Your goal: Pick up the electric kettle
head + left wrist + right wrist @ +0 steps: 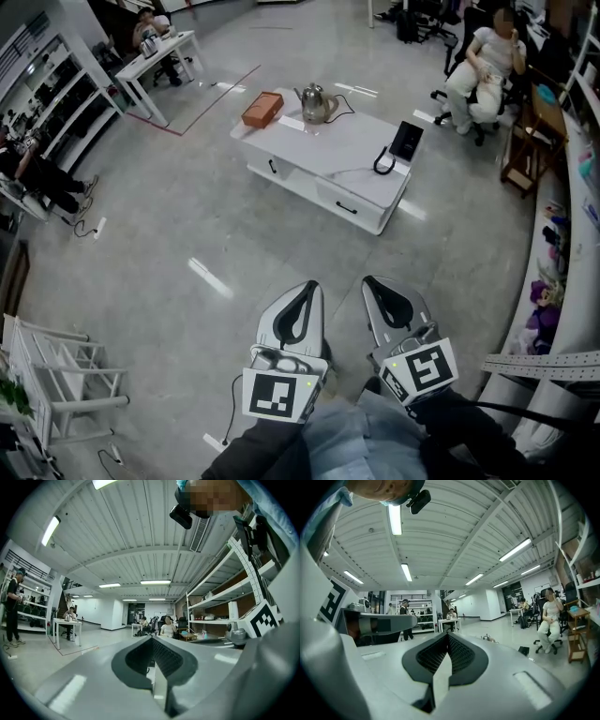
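Note:
A silver electric kettle [317, 103] stands at the far edge of a low white table [328, 164], well ahead of me across the floor. Its black base [406, 141] with a coiled cord lies on the table's right end. In the right gripper view the kettle [489, 638] shows small, just right of the jaw tips. My left gripper [305, 286] [152, 638] and right gripper [375, 281] [449, 634] are held side by side close to my body. Both are shut with nothing between the jaws, and far from the table.
An orange box [262, 109] lies left of the kettle. A person sits on an office chair [483, 66] at the back right, beside a wooden side table [532, 131]. A white desk [155, 64] stands far left, a white rack [56, 375] near left, shelving [567, 234] along the right.

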`<state>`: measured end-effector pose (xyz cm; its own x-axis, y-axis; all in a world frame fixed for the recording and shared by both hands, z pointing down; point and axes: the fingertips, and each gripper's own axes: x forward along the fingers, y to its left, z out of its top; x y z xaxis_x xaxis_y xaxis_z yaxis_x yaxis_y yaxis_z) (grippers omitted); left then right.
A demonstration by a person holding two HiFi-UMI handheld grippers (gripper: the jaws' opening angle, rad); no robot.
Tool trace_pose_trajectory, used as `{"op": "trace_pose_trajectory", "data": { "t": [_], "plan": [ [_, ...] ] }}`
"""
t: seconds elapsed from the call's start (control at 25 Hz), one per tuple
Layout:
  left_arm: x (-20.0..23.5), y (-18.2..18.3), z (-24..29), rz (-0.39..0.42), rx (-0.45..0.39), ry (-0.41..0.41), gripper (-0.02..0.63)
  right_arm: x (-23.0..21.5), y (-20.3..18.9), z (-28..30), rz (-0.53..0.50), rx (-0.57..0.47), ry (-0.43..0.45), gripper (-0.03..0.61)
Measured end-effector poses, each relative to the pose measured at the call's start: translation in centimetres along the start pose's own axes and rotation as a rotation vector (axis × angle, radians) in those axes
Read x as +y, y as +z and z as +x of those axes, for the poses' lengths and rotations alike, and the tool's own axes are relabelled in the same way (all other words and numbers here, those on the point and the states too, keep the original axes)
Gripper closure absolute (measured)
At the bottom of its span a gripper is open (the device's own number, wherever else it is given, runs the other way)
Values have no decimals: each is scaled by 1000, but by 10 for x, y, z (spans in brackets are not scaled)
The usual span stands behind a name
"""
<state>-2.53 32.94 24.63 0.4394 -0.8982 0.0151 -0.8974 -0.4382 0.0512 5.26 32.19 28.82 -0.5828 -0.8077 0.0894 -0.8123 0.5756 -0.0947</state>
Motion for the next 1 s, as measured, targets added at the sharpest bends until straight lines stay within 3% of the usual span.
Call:
{"op": "trace_pose_trajectory", "data": {
  "t": [0.52, 1.0],
  "plan": [
    [107, 26, 45, -7, -73, -35, 614, 18, 30, 114, -66, -24, -23, 552],
    [144, 19, 68, -41, -74, -68, 614, 19, 35, 156, -88, -15, -54, 552]
  ]
}}
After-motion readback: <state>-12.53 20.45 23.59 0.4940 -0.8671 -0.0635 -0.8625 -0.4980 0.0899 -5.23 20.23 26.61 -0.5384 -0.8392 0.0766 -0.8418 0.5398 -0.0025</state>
